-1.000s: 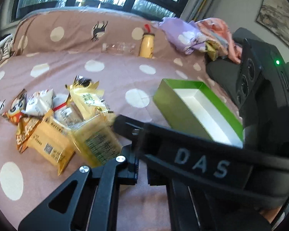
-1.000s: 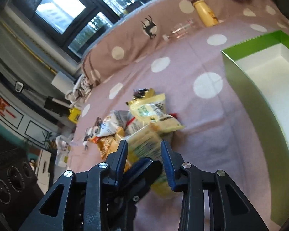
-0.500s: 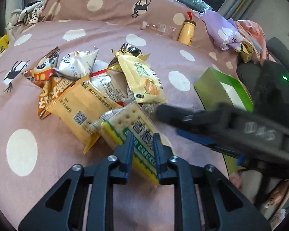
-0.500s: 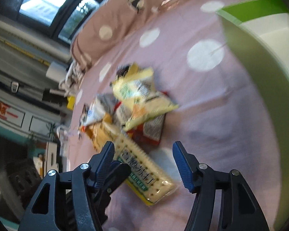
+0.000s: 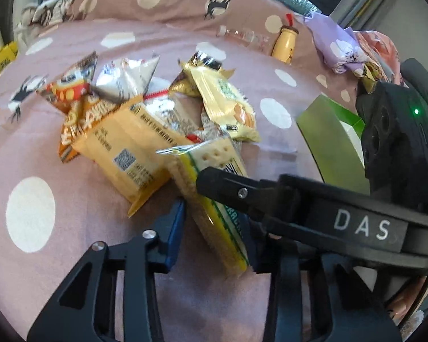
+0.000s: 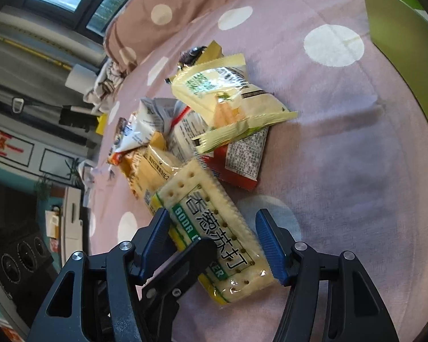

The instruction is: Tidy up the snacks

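A long soda cracker pack (image 5: 214,199) lies between the fingers of my left gripper (image 5: 214,228), which stand apart around it. In the right wrist view the same pack (image 6: 214,225) lies between the spread blue pads of my right gripper (image 6: 216,242), with a left finger (image 6: 182,265) across its near end. A heap of snack packets (image 5: 145,119) lies just beyond on the spotted bedspread. The green box (image 5: 328,145) with a white inside stands to the right, partly hidden by the right gripper's body.
A yellow bottle (image 5: 284,42) and a clear bottle (image 5: 242,35) lie at the far bolster. Crumpled cloth (image 5: 345,45) sits at the far right. Shelves and a speaker (image 6: 20,259) stand beside the bed on the left.
My left gripper has opened from its grip on the cracker pack. My right gripper has moved in, open, around the same pack.
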### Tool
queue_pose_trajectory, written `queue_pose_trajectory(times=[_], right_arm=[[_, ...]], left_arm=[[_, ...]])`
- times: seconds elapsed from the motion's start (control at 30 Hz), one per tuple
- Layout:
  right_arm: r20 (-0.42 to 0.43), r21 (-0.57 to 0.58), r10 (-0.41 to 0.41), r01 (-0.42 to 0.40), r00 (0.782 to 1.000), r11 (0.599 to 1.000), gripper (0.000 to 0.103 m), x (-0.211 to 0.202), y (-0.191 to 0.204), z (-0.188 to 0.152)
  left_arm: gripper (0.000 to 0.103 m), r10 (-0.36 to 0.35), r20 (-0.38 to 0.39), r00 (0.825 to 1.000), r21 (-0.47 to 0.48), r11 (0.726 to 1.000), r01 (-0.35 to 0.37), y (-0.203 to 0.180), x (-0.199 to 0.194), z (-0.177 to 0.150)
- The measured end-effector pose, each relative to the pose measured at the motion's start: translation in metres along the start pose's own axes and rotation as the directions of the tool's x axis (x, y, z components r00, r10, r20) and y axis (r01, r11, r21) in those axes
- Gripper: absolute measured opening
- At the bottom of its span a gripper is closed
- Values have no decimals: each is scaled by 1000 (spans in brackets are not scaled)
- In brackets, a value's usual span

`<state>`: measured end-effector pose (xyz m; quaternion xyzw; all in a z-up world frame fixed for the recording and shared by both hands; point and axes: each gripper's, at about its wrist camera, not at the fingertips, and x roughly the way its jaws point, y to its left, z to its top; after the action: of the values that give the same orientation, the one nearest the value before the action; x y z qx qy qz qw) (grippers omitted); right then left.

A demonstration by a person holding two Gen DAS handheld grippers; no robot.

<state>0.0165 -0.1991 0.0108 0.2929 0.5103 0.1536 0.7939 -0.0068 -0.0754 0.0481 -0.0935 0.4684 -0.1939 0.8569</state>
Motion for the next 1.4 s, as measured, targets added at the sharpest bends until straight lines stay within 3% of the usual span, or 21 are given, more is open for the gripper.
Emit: queue_pose_trajectory(times=[0.3, 0.57, 0.77, 1.1, 1.17, 1.4], right_arm=[[169, -47, 26, -18, 985, 999, 62, -51, 19, -3], [387, -9, 10, -7, 922, 1000, 62, -128, 1, -6], [473, 90, -64, 24, 879, 996, 62, -169, -33, -9], [553, 247, -162, 25, 817, 969, 62, -205, -86, -16], [548, 275, -186, 35, 816, 961, 62, -207, -94, -16], [482, 358, -242, 63, 842, 932, 62, -203, -120, -15]], left_arm=[[30, -14, 172, 985, 161, 987, -14, -45, -35, 7], [30, -146, 245, 959, 310, 948, 66, -107, -45, 15], [30, -243, 206, 948, 391, 909, 148, -151, -29, 15], [30, -329, 94, 940, 445, 858, 256, -203, 1, 14], [30, -336, 62, 940, 434, 857, 278, -207, 11, 12], [30, -339, -29, 940, 379, 867, 324, -210, 32, 7]])
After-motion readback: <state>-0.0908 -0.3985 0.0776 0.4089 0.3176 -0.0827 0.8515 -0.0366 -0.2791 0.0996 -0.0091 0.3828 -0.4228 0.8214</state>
